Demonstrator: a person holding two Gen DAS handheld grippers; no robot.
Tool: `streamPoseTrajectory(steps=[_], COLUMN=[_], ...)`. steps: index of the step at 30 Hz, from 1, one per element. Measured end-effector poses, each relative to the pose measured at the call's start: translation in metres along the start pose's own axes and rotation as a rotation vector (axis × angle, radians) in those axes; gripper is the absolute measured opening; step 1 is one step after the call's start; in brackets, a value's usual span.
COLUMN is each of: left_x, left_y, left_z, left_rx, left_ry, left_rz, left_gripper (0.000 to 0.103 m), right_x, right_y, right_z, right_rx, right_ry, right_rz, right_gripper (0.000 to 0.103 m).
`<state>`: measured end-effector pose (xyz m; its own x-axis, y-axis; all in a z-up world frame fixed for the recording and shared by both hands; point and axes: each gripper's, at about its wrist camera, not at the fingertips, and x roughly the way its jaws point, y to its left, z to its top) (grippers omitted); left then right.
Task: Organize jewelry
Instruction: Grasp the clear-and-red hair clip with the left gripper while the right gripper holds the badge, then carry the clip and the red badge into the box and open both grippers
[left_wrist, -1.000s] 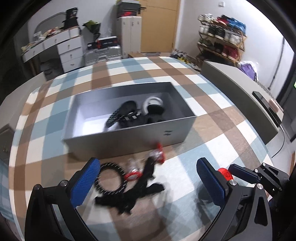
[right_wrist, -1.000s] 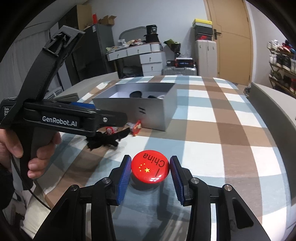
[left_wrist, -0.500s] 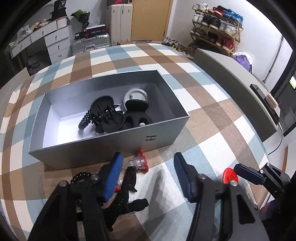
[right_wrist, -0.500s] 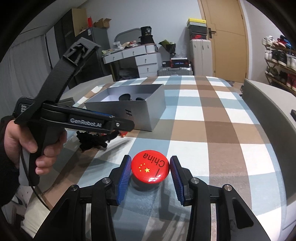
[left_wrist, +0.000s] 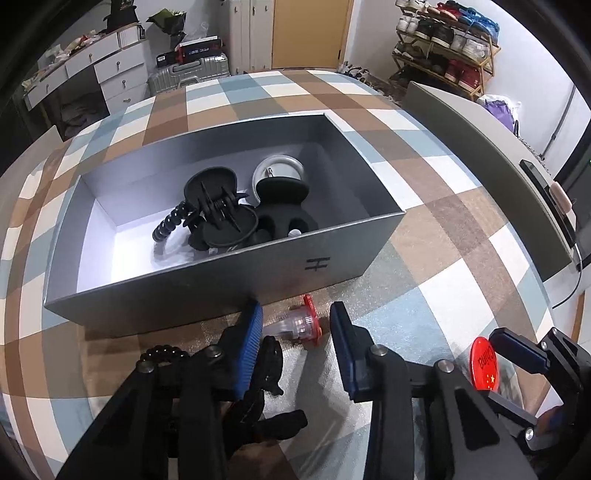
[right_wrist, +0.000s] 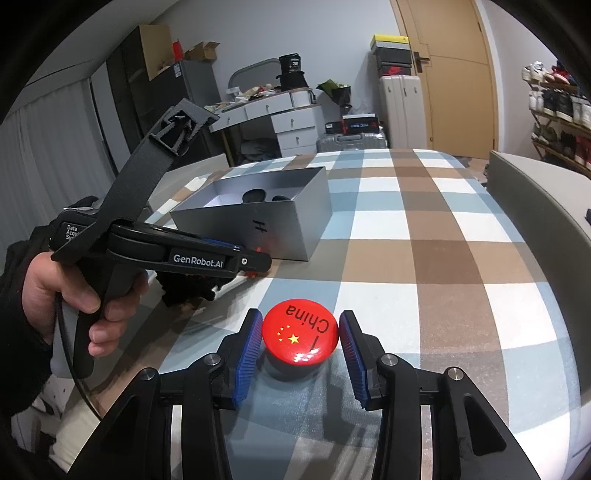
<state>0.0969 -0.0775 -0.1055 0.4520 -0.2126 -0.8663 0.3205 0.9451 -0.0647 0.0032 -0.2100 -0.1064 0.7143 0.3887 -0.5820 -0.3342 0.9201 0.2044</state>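
Two tongs are seen: the left tongs (left_wrist: 295, 343) and the right tongs (right_wrist: 300, 349). One grey box (left_wrist: 332, 254) is counted ahead of the left tongs. Inside it, two black claw clips (left_wrist: 221, 210) are counted, with one black coiled hair tie (left_wrist: 168, 225) and one silver round badge (left_wrist: 277, 170) behind them. Outside the box, one red-and-clear small item (left_wrist: 303, 325) is seen between the left tongs' fingers, one black beaded bracelet (left_wrist: 162, 352) to their left, and one black clip (left_wrist: 266, 373) beneath them. One red China badge (right_wrist: 300, 339) is counted between the right tongs' fingers.
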Motion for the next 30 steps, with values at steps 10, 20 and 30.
streamPoseTrajectory(steps=[10, 20, 30], left_x=[0.001, -0.013, -0.056], left_y=[-0.004, -0.009, 0.006], left_z=[-0.002, -0.004, -0.005], left_rx=[0.024, 0.035, 0.001], left_ry=[-0.004, -0.033, -0.13], left_rz=[0.031, -0.011, -0.062], left_gripper=[0.025, 0.025, 0.025], right_x=[-0.002, -0.004, -0.006], right_y=[0.001, 0.002, 0.009], right_z=[-0.001, 0.003, 0.025], right_rx=[0.006, 0.013, 0.017], right_ry=[-0.001, -0.001, -0.025], right_rz=[-0.008, -0.011, 0.008], right_gripper=[0.042, 0.042, 0.042])
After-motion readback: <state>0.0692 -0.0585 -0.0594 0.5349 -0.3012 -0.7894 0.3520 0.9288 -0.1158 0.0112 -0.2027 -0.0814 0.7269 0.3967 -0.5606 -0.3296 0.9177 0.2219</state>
